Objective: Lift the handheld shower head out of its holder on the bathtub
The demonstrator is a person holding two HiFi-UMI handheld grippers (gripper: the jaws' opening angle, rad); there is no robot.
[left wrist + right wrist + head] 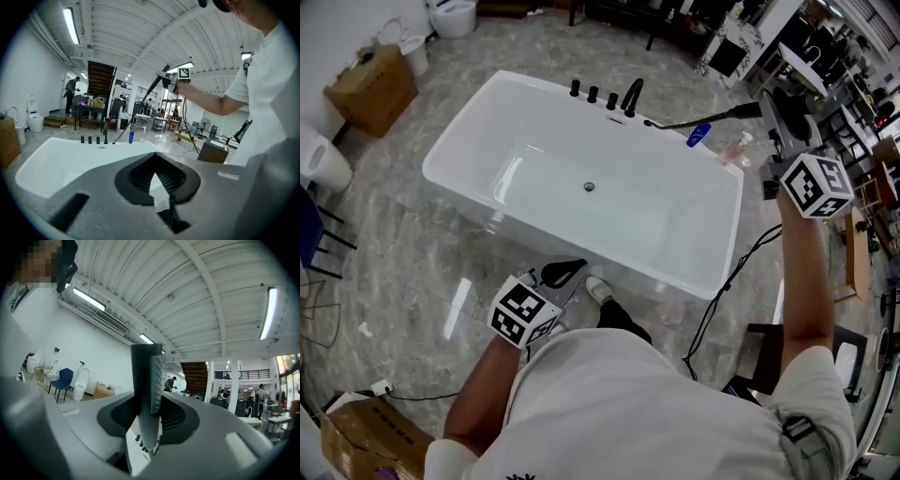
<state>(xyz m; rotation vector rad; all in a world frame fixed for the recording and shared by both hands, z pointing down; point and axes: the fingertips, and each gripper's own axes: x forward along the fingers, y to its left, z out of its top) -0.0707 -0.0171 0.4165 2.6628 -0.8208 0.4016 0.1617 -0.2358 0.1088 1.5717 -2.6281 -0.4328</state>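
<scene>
1. The white bathtub [733, 239] is the main container. Its bare basin shows one round drain [589, 187] in the middle of its floor.
2. On the far rim stand three black knobs [592, 94] and one curved black spout [631, 95]. Two bottles stand at the far right corner, one blue bottle [698, 134] and one pale pink bottle [733, 150].
3. The shower head [147, 380] is up off the tub, in the air above that far right corner. The right gripper [147, 414] is clenched on it, with its handle pinched between the two jaws.
4. One black hose [694, 121] runs from the rim beside the spout up to the shower head.
5. The left gripper [165, 187] has its jaws together with nothing in them. It hangs low, near the tub's near wall and apart from it.
6. The grey marble floor [422, 253] lies open along the tub's near and left sides. The person's shoe [598, 289] is just beside the near wall.
7. To the right, a black cable [722, 291] trails over the floor near the tub's corner, with furniture close behind.
8. At the left are two cardboard boxes, one cardboard box [373, 86] by the wall and a second box [356, 441] in the near corner. There is also one blue chair [309, 234].
</scene>
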